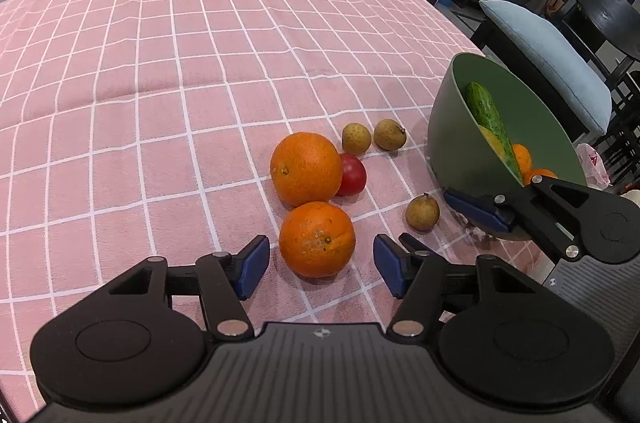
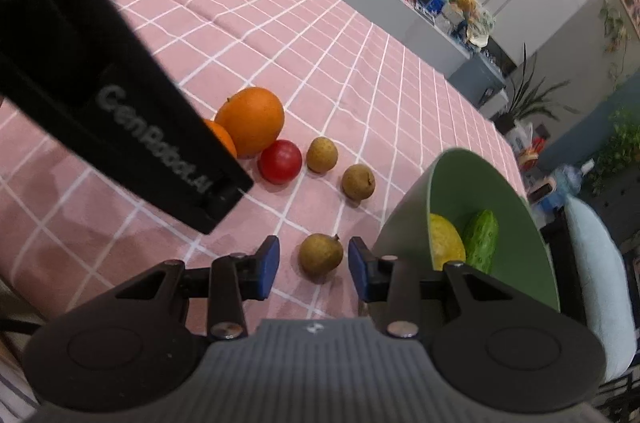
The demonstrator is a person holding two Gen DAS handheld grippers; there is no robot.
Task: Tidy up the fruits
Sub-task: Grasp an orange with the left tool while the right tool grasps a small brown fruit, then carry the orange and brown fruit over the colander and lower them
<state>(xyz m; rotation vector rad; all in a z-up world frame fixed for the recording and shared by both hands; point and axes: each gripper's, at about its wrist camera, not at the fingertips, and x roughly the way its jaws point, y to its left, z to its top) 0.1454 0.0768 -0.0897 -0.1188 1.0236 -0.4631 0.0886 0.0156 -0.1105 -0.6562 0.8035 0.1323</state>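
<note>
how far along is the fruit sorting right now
Partly done. The green bowl already holds a cucumber, a yellow fruit and oranges. In hand: nothing gripped yet; the left gripper brackets the near orange, the right gripper a brown fruit. Six pieces remain on the cloth.

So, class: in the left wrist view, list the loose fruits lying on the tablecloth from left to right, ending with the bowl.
Far orange → near orange → tomato → small brown fruit → second small brown fruit → third small brown fruit → green bowl.
</note>
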